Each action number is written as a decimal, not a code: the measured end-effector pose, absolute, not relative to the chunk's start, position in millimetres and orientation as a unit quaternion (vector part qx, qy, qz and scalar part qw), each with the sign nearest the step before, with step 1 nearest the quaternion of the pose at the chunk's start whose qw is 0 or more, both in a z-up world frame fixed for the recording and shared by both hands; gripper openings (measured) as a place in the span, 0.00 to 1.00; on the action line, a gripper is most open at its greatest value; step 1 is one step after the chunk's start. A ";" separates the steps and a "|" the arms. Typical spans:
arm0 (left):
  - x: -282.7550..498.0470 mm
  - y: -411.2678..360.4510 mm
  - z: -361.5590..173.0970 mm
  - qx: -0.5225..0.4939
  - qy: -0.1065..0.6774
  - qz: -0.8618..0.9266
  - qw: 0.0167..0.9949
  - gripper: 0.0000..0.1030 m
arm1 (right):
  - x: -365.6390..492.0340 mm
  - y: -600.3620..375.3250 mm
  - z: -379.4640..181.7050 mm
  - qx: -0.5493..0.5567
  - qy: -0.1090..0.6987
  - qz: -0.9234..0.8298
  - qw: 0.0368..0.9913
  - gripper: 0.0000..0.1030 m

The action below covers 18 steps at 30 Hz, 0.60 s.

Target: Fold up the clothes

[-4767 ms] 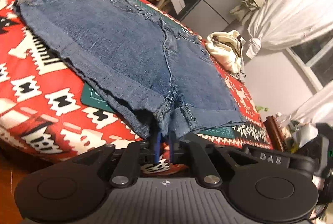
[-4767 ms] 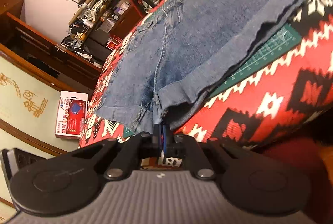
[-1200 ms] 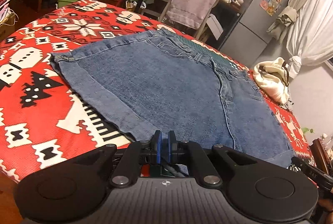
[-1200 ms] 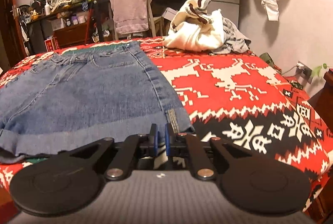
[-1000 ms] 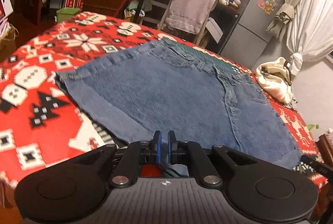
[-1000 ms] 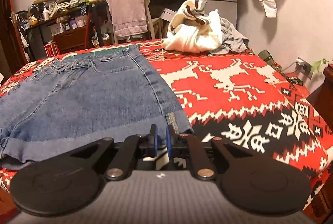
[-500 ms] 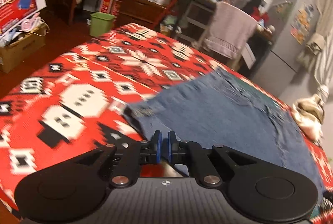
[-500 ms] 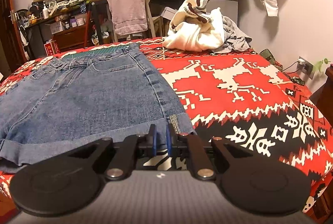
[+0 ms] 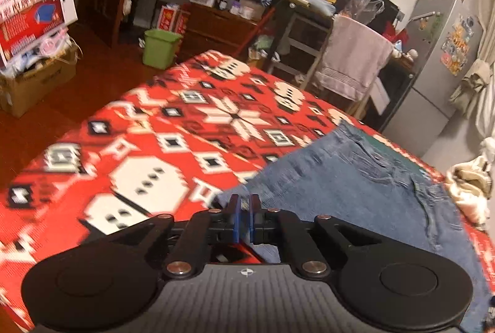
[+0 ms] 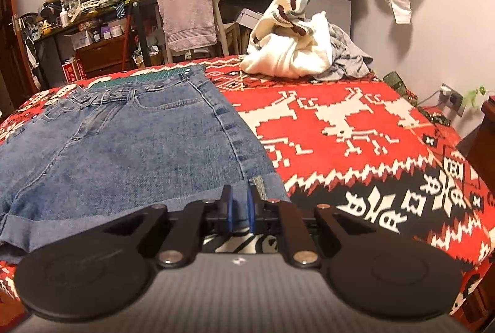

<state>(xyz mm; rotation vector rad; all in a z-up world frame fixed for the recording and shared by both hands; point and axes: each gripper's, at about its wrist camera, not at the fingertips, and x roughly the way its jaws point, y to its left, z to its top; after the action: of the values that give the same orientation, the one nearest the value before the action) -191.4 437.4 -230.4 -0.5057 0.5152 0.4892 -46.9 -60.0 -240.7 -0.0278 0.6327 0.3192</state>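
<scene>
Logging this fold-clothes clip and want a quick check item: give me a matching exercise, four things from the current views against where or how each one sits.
Things:
1. denim shorts
2. pink towel
3. white garment pile
4. green bin

Places:
A. draped over a chair back
B. standing on the floor beyond the bed
C. spread flat on the red patterned blanket
D. heaped at the far edge of the bed

Pairs: 1-C, 2-A, 3-D, 4-B
</scene>
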 end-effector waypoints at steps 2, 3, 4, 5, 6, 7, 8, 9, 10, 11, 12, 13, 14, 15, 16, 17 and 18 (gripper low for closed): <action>-190.9 444.7 -233.1 -0.249 0.256 0.243 0.902 0.04 | -44.1 -59.9 -240.6 -0.013 0.313 0.153 0.937 0.11; -191.8 447.2 -234.9 -0.252 0.258 0.242 0.901 0.07 | -42.9 -60.7 -240.9 -0.009 0.315 0.152 0.937 0.11; -192.7 449.3 -236.5 -0.254 0.260 0.242 0.900 0.08 | -41.9 -61.4 -241.1 -0.005 0.317 0.152 0.936 0.11; -193.1 449.0 -236.0 -0.247 0.263 0.243 0.900 0.11 | -41.7 -61.7 -240.8 -0.005 0.317 0.151 0.936 0.11; -193.3 447.8 -234.8 -0.238 0.267 0.247 0.901 0.15 | -41.5 -62.0 -240.5 -0.006 0.317 0.150 0.937 0.11; -193.7 446.7 -233.7 -0.229 0.270 0.251 0.901 0.15 | -41.3 -62.2 -240.1 -0.006 0.316 0.150 0.937 0.11; -194.6 446.1 -232.9 -0.225 0.272 0.254 0.901 0.15 | -40.5 -61.2 -237.8 -0.008 0.314 0.152 0.937 0.11; -196.4 445.6 -231.9 -0.224 0.272 0.254 0.901 0.14 | -39.7 -60.1 -235.5 -0.010 0.312 0.155 0.937 0.11; -198.7 445.1 -230.6 -0.226 0.271 0.251 0.901 0.14 | -38.9 -59.0 -233.2 -0.012 0.309 0.157 0.938 0.11; -200.3 443.4 -228.5 -0.226 0.268 0.249 0.903 0.14 | -38.1 -57.9 -230.9 -0.014 0.307 0.160 0.938 0.12; -201.8 441.6 -226.3 -0.225 0.265 0.247 0.904 0.14 | -37.3 -56.9 -228.6 -0.016 0.304 0.162 0.938 0.12; -201.9 438.9 -223.2 -0.224 0.262 0.243 0.907 0.14 | -36.5 -55.8 -226.3 -0.018 0.302 0.165 0.939 0.12; -200.4 435.9 -220.0 -0.223 0.260 0.237 0.909 0.14 | -35.7 -54.7 -224.0 -0.020 0.300 0.167 0.939 0.13; -198.5 432.6 -216.6 -0.221 0.259 0.230 0.912 0.14 | -34.9 -53.6 -221.7 -0.022 0.297 0.170 0.939 0.16; -194.1 427.9 -212.8 -0.217 0.260 0.222 0.915 0.14 | -34.1 -52.6 -219.3 -0.024 0.295 0.172 0.940 0.19; -189.7 423.2 -209.0 -0.213 0.261 0.213 0.917 0.14 | -33.3 -51.5 -217.0 -0.026 0.292 0.175 0.940 0.20; -184.9 418.2 -205.4 -0.208 0.262 0.205 0.920 0.15 | -32.5 -50.4 -214.7 -0.028 0.290 0.177 0.940 0.20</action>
<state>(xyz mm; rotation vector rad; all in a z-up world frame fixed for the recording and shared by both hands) -184.9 418.2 -205.4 -0.4276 0.5375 0.4209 -32.5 -50.4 -214.7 -0.0563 0.5914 0.3620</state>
